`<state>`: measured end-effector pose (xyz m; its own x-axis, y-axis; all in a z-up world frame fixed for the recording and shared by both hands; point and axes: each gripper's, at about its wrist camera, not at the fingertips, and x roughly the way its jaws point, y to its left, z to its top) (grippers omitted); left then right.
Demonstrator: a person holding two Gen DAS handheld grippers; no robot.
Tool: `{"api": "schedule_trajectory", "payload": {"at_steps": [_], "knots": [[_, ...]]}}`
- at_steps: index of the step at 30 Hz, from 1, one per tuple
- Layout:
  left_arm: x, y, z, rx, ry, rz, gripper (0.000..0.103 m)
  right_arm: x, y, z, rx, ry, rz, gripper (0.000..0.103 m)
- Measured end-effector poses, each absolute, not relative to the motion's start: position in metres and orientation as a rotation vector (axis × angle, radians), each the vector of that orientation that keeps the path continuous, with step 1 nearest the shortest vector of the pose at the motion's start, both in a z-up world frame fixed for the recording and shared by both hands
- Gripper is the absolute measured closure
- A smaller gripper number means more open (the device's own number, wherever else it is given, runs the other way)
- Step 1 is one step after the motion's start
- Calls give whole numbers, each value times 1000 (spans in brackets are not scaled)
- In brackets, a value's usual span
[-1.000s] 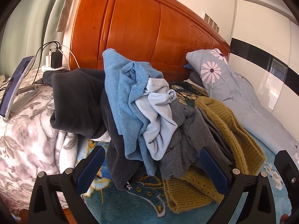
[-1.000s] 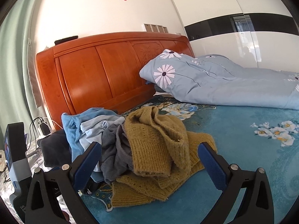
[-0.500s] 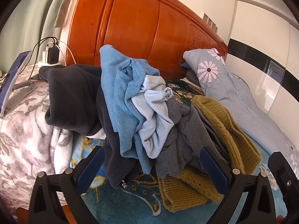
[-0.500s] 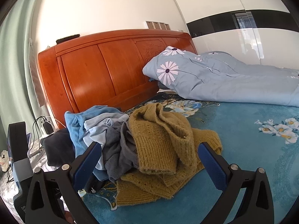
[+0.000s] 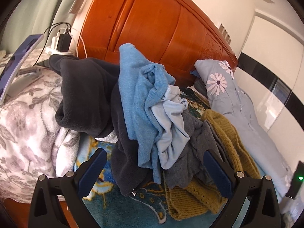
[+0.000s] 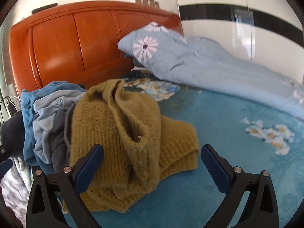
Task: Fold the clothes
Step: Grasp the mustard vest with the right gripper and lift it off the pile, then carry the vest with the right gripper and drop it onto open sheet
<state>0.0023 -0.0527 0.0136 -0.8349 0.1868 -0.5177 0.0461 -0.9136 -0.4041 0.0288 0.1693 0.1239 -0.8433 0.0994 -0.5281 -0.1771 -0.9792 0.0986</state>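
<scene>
A heap of clothes lies on the bed by the headboard. In the left wrist view it holds a black fleece point(image 5: 89, 96), a blue top point(image 5: 138, 98), a pale blue garment point(image 5: 172, 121), a grey garment point(image 5: 195, 142) and a mustard knit sweater point(image 5: 228, 138). My left gripper point(image 5: 153, 163) is open just in front of the heap. In the right wrist view the mustard sweater point(image 6: 121, 133) lies closest, with the blue top point(image 6: 28, 114) at its left. My right gripper point(image 6: 152, 157) is open, its jaws either side of the sweater's near edge.
An orange wooden headboard point(image 5: 152, 32) stands behind the heap. A light blue flowered duvet point(image 6: 199, 62) lies along the right. A grey flowered blanket point(image 5: 24, 125), a tilted tablet point(image 5: 17, 57) and chargers point(image 5: 62, 41) are at the left. The teal bedspread point(image 6: 228, 133) stretches to the right.
Both grippers have moved closer to the heap. The right wrist view has swung down and nearer the mustard sweater, which now fills the space between its jaws.
</scene>
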Motion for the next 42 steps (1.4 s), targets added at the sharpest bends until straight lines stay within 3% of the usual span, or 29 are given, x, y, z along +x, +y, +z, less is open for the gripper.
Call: {"api": "schedule_trajectory", "payload": {"at_steps": [2, 3, 5, 9, 20, 28, 36, 42], "knots": [[2, -57, 12, -873, -661, 2860, 0, 14, 178, 116, -952, 329, 2853, 55], [1, -59, 11, -873, -666, 2854, 0, 6, 183, 112, -1029, 406, 2844, 93], [-1, -58, 11, -874, -652, 2837, 0, 3, 191, 115, -1076, 482, 2814, 93], [-2, -43, 12, -868, -531, 2791, 0, 5, 215, 153, -1007, 413, 2780, 94], [11, -10, 23, -790, -357, 2715, 0, 56, 285, 261, -727, 15, 2530, 94], [29, 21, 28, -724, -251, 2607, 0, 145, 337, 321, -624, -183, 2344, 94], [59, 71, 36, -654, -181, 2429, 0, 251, 391, 383, -491, -196, 2104, 94], [86, 102, 52, -566, -256, 2305, 0, 239, 370, 371, -582, -340, 2190, 94]]}}
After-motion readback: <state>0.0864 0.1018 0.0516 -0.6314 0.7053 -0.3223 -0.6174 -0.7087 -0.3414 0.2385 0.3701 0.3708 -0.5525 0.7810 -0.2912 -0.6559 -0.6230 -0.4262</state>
